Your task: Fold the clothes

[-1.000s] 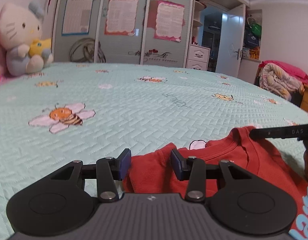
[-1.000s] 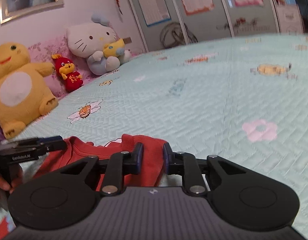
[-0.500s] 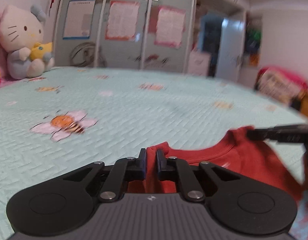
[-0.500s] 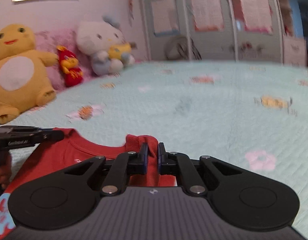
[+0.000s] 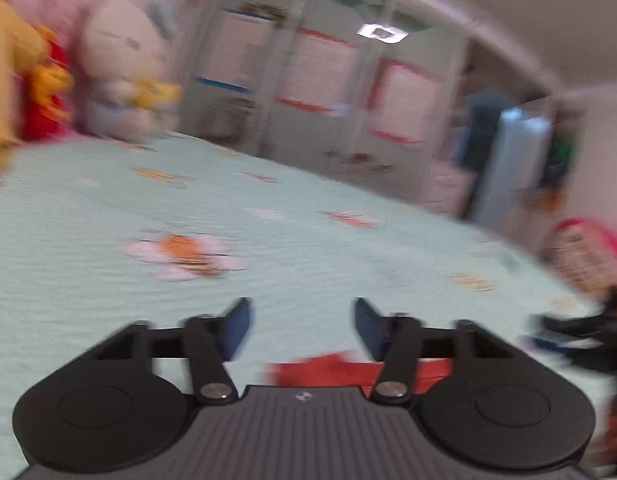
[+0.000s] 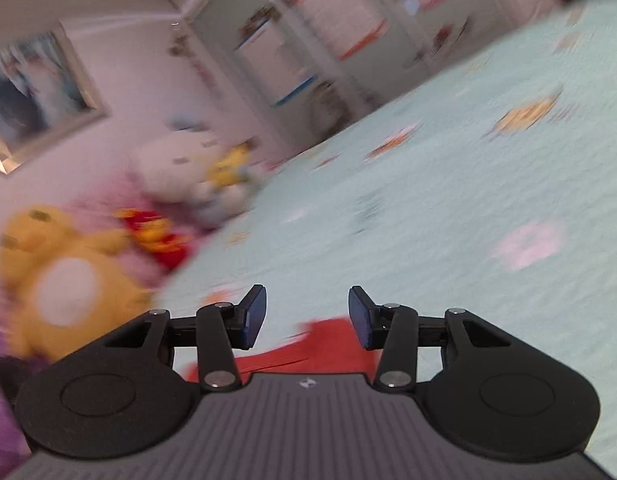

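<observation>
Both grippers, left (image 5: 302,328) and right (image 6: 306,316), spread wide, holding nothing. Red shirt (image 6: 328,346) low on bedspread (image 6: 448,208), just beneath. Fold state hidden; best checked for flat edges before regrasping.

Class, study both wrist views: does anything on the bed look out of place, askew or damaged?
Nothing stands out. The red shirt lies on the bedspread, below both open claws. The toys sit at the bed's edge. Blur hides fine detail.

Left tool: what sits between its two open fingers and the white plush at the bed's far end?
In the left wrist view, only bare bedspread with its printed bee flower lies between the left tool and the white plush; the red shirt lies below the tool.
</observation>
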Demonstrator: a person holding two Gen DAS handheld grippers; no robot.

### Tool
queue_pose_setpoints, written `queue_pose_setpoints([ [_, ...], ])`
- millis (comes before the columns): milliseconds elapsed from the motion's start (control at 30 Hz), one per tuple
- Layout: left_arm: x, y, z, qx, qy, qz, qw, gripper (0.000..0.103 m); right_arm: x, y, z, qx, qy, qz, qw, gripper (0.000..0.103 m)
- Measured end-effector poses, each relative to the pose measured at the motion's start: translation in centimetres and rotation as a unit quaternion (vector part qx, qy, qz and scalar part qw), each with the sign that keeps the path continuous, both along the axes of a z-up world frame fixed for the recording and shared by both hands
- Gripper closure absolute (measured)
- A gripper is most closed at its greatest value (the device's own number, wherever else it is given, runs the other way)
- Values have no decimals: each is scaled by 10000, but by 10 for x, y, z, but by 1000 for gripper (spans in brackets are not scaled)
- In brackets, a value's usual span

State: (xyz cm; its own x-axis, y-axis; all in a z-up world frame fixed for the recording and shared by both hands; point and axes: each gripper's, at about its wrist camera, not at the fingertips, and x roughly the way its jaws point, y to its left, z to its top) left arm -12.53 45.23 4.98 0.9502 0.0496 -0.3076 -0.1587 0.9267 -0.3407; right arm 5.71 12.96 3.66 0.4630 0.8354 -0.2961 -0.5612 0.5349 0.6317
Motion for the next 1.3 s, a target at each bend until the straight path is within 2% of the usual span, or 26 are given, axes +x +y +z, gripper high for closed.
queue_pose_setpoints([
  [67, 17, -10, 0, -196, 195, -540, 9982, 73, 5, 15, -1, 160, 393, 486, 9979, 59],
  [133, 36, -19, -12, -83, 495, -850, 9951, 75, 15, 35, -10, -122, 622, 701, 9955, 59],
  [167, 45, -21, -22, 40, 739, -838, 9937, 75, 21, 44, -16, -256, 776, 766, 9937, 59],
  [200, 54, -23, -32, 175, 1003, -788, 9917, 76, 29, 50, -26, -355, 1003, 753, 9915, 70],
  [233, 59, -22, -42, 262, 1243, -663, 9897, 82, 35, 53, -36, -485, 1154, 652, 9900, 87],
  [267, 56, -19, -46, 191, 1204, -616, 9906, 88, 37, 52, -44, -636, 1180, 520, 9896, 103],
  [367, 50, -13, -49, -19, 1046, -582, 9928, 88, 35, 44, -43, -439, 1068, 509, 9920, 103],
  [400, 51, -15, -47, 2, 1046, -583, 9928, 87, 32, 42, -40, -381, 985, 526, 9930, 96],
  [467, 49, -22, -42, 168, 1033, -594, 9927, 83, 18, 48, -27, -428, 599, 777, 9943, 94],
  [533, 49, -31, -37, 399, 971, -643, 9924, 60, 10, 60, -18, -507, 329, 1141, 9916, 91],
  [567, 51, -35, -36, 521, 1006, -661, 9914, 52, 11, 69, -17, -603, 250, 1309, 9892, 86],
  [600, 54, -39, -37, 641, 1058, -675, 9900, 52, 13, 78, -20, -797, 256, 1343, 9874, 84],
  [633, 55, -40, -37, 699, 1091, -675, 9893, 52, 19, 86, -22, -953, 343, 1264, 9868, 90],
  [667, 56, -41, -38, 742, 1118, -670, 9887, 52, 25, 93, -25, -1108, 430, 1186, 9858, 103],
  [733, 57, -40, -37, 697, 1143, -669, 9887, 52, 32, 93, -21, -1095, 489, 874, 9889, 103],
  [767, 58, -39, -37, 647, 1154, -661, 9890, 52, 33, 87, -16, -960, 484, 676, 9919, 92],
  [800, 59, -39, -37, 597, 1165, -652, 9892, 52, 32, 78, -11, -729, 516, 575, 9943, 86],
  [833, 60, -38, -37, 547, 1176, -643, 9895, 52, 31, 69, -7, -420, 565, 629, 9955, 85],
  [900, 63, -37, -38, 447, 1199, -625, 9898, 51, 27, 58, -2, -160, 577, 673, 9959, 79],
  [967, 65, -36, -38, 347, 1220, -607, 9901, 51, 32, 61, -10, -641, 591, 488, 9950, 76],
  [1000, 66, -35, -38, 297, 1231, -598, 9901, 53, 36, 63, -15, -850, 618, 413, 9936, 82],
  [1067, 69, -32, -39, 243, 1274, -592, 9898, 56, 45, 56, -22, -737, 839, 298, 9933, 97],
  [1133, 63, -33, -30, 269, 1178, -554, 9911, 56, 43, 44, -19, -349, 986, 153, 9944, 86],
  [1167, 57, -33, -24, 250, 1118, -539, 9919, 56, 36, 38, -15, -130, 959, 141, 9952, 73],
  [1200, 48, -33, -16, 196, 1047, -532, 9929, 55, 25, 27, -10, 59, 897, 158, 9958, 67],
  [1300, 14, -37, 1, -68, 1059, -612, 9925, 54, -13, 1, 5, 159, 782, 418, 9959, 67],
])
